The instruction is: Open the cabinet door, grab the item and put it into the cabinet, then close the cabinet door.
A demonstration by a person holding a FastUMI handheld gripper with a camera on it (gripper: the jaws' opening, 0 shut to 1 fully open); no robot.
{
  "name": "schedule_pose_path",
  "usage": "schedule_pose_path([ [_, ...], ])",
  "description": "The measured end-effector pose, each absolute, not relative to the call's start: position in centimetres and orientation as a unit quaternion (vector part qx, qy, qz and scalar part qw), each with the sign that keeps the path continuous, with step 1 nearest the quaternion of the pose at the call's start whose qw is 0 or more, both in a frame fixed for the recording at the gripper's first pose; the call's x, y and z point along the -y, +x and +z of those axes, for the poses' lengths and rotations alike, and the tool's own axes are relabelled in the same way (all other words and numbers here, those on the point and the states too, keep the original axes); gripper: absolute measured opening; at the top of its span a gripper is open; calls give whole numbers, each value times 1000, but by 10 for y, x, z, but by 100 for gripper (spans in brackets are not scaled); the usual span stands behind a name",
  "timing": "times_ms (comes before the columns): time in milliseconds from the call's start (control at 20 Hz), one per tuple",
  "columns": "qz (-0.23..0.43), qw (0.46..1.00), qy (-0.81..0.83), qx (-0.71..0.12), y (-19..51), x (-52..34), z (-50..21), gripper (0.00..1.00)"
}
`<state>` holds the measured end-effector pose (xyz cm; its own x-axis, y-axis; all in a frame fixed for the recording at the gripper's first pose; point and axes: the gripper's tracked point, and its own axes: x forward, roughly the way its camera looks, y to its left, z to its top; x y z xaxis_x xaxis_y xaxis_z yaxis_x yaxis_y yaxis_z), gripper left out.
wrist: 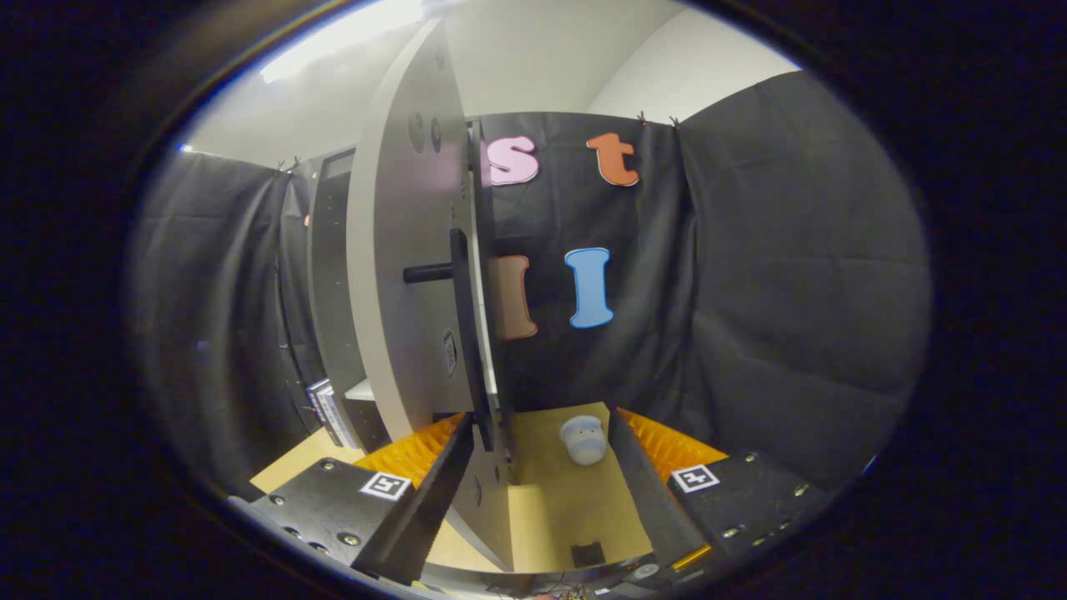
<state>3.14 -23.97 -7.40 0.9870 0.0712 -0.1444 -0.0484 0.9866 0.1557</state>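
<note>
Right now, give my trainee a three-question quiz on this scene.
1. True or false: the cabinet door stands open, seen almost edge-on.
2. Where is the item? A) on a cabinet shelf B) on the tabletop beyond the fingers C) pinched between the fingers
3. Fill in: the gripper is ____, its fingers either side of the door's lower edge.

Key
1. True. The door is swung out, its handle sticking out to the side.
2. B. It sits near the black cloth wall, untouched.
3. Open. Whether either finger touches the door cannot be told.
</note>
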Motion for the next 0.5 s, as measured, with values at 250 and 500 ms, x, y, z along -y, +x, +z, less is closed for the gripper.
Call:
schedule_pose_path([
  [250,116,980,140,-82,31,185,-81,98],
  [500,163,972,152,-78,39,137,-73,98],
])
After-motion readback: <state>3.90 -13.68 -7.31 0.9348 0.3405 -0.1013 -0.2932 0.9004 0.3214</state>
